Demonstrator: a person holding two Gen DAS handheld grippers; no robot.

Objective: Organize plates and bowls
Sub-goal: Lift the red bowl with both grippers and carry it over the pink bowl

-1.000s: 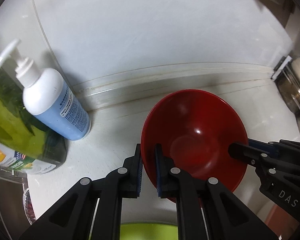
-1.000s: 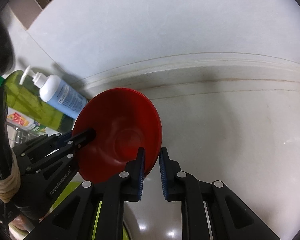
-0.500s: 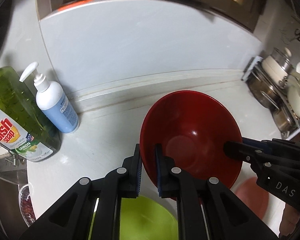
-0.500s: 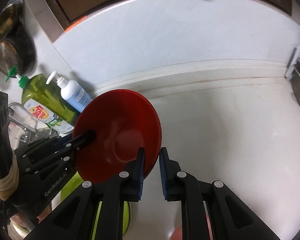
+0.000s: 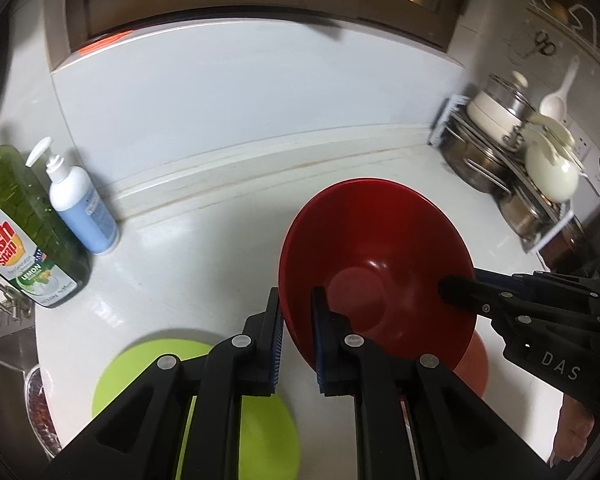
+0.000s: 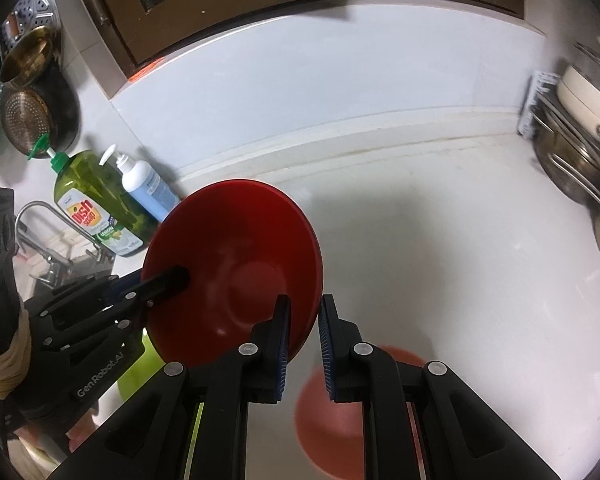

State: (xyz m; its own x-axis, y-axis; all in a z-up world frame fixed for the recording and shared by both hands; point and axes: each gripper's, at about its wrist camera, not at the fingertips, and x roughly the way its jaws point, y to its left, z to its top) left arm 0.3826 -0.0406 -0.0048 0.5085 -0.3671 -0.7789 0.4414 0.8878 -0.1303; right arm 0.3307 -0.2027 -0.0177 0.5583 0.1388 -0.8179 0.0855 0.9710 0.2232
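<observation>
A glossy red bowl [image 5: 376,264] hangs tilted above the white counter, held at two opposite sides of its rim. My left gripper [image 5: 297,344] is shut on the near-left rim, one finger inside the bowl and one outside. My right gripper [image 6: 303,344] is shut on the opposite rim of the red bowl [image 6: 236,272]; its fingertip [image 5: 456,295] shows inside the bowl at the right. Below lie a lime-green plate [image 5: 196,400] and a salmon-coloured dish [image 6: 340,412], which is blurred and partly hidden.
A green dish-soap bottle [image 5: 16,236] and a white-and-blue pump bottle [image 5: 82,208] stand at the back left beside a sink tap [image 6: 40,216]. A wire rack with steel pots [image 5: 512,168] fills the right corner. A person's hand [image 5: 576,436] shows at the lower right.
Both grippers have risen and drawn back from the wall with the red bowl still held between them. The green plate and the salmon dish have come into view underneath.
</observation>
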